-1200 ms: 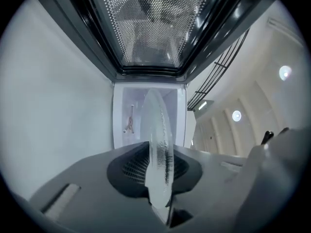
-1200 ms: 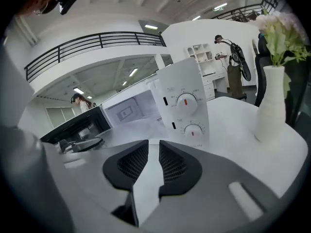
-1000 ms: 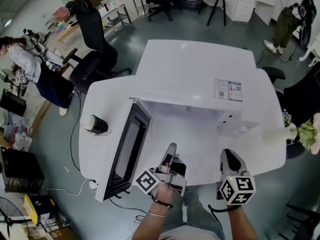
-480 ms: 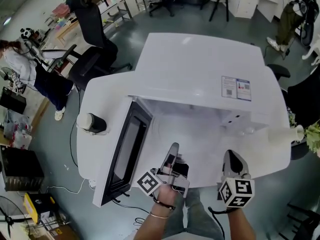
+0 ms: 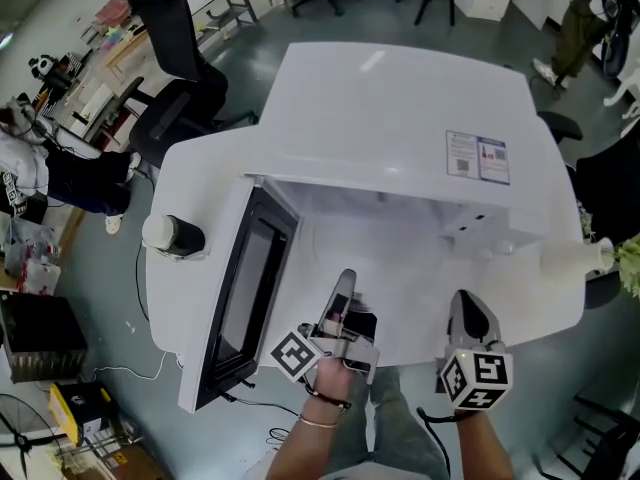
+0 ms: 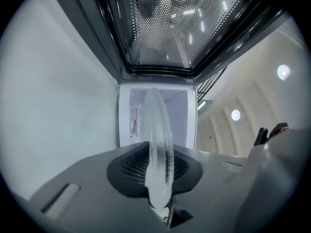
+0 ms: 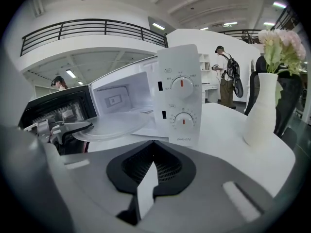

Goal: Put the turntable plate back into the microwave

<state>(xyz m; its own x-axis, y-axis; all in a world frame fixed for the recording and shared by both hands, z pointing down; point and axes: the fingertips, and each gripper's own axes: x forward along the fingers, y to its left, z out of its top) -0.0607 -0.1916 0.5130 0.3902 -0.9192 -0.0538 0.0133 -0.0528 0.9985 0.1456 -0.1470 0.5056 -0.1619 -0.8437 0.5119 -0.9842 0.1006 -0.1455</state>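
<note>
We have the turntable plate (image 7: 112,124) pinched by its near rim in the jaws of the left gripper (image 5: 343,293). The jaws are closed onto the glass, and the disc sticks straight out ahead of them. From the right gripper view the plate lies flat and level at the mouth of the microwave (image 5: 400,118), which stands in the middle of the table (image 5: 190,183) with its opening facing the front edge, where we stand. The far half of the plate seems to reach over the sill of the cavity (image 7: 124,98). We cannot tell whether it touches the cavity floor yet.

The coming move turns on this line-up. The cavity lies directly ahead of the left jaws, along the way they point, and the plate is a round disc whose flat face already matches the floor inside. We judge that a straight push inward and a small drop remain, then a release onto the centre. The open door (image 5: 245,288) hangs just to the left of the left gripper, toward the table's left edge, so there is little room to drift that way.

The right gripper (image 5: 463,308) sits near the front edge, before the control panel (image 7: 181,101). Its jaws are pressed together on nothing. The left hand is plainly the nearer one and carries the plate alone.
</note>
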